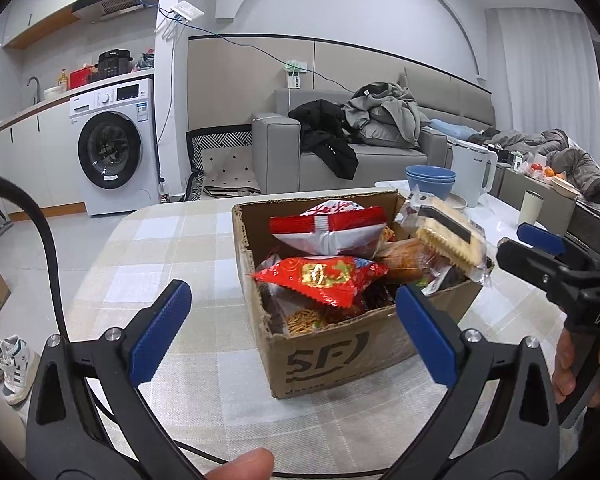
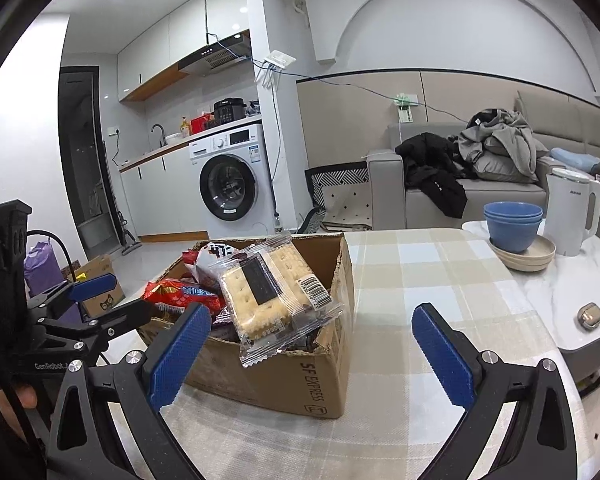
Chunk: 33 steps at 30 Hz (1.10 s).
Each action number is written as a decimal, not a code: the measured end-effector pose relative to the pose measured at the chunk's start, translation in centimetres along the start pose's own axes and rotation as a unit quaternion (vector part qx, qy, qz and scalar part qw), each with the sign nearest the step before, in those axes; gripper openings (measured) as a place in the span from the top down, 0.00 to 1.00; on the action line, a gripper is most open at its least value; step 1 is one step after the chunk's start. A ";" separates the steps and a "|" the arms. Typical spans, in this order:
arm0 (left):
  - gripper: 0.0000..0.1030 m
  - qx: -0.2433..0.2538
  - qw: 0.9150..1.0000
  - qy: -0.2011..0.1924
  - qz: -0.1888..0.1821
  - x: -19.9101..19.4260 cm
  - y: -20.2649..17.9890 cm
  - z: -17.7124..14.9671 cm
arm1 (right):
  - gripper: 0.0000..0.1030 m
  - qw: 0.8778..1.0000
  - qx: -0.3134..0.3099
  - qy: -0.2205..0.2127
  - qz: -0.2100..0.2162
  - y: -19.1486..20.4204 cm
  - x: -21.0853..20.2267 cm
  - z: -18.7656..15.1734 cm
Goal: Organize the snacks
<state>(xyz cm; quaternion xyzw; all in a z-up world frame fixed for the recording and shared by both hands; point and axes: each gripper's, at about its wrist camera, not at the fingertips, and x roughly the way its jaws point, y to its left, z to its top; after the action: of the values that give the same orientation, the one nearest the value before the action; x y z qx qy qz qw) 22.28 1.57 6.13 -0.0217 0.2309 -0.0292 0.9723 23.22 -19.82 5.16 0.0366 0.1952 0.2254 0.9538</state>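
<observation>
An open cardboard box (image 1: 340, 360) full of snack packs stands on the checked tablecloth; it also shows in the right wrist view (image 2: 300, 380). On top lie a red foil pack (image 1: 324, 276), a red-and-white bag (image 1: 328, 228) and a clear cracker pack (image 1: 448, 240) that leans over the box's rim (image 2: 272, 296). My left gripper (image 1: 296, 332) is open and empty just in front of the box. My right gripper (image 2: 312, 352) is open and empty, beside the box's right side; it shows at the right edge of the left wrist view (image 1: 540, 236).
Stacked blue bowls (image 2: 512, 224) on a beige plate, a white kettle (image 2: 572, 216), a cup (image 1: 534, 208) and a small round object (image 2: 590, 316) stand at the table's right. A sofa with clothes, a washing machine (image 1: 112, 152) and floor boxes lie beyond.
</observation>
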 end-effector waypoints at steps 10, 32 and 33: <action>0.01 0.005 1.000 -0.006 0.006 0.6 0.2 -2.2 | 0.00 1.000 -0.012 -0.013 0.001 0.5 0.1 -1.4; 0.01 0.011 1.000 -0.011 0.004 1.2 -1.2 -3.4 | 0.00 1.000 -0.014 -0.024 -0.006 0.4 0.2 -2.0; 0.01 0.012 1.000 -0.012 0.004 1.2 -1.1 -3.4 | 0.00 1.000 -0.014 -0.024 -0.005 0.4 0.2 -2.0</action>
<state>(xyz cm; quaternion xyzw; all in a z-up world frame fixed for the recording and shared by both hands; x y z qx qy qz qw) 21.82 0.26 2.64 -0.0098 0.2191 -0.0280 0.9753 22.43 -19.42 3.35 0.0271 0.1693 0.2220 0.9598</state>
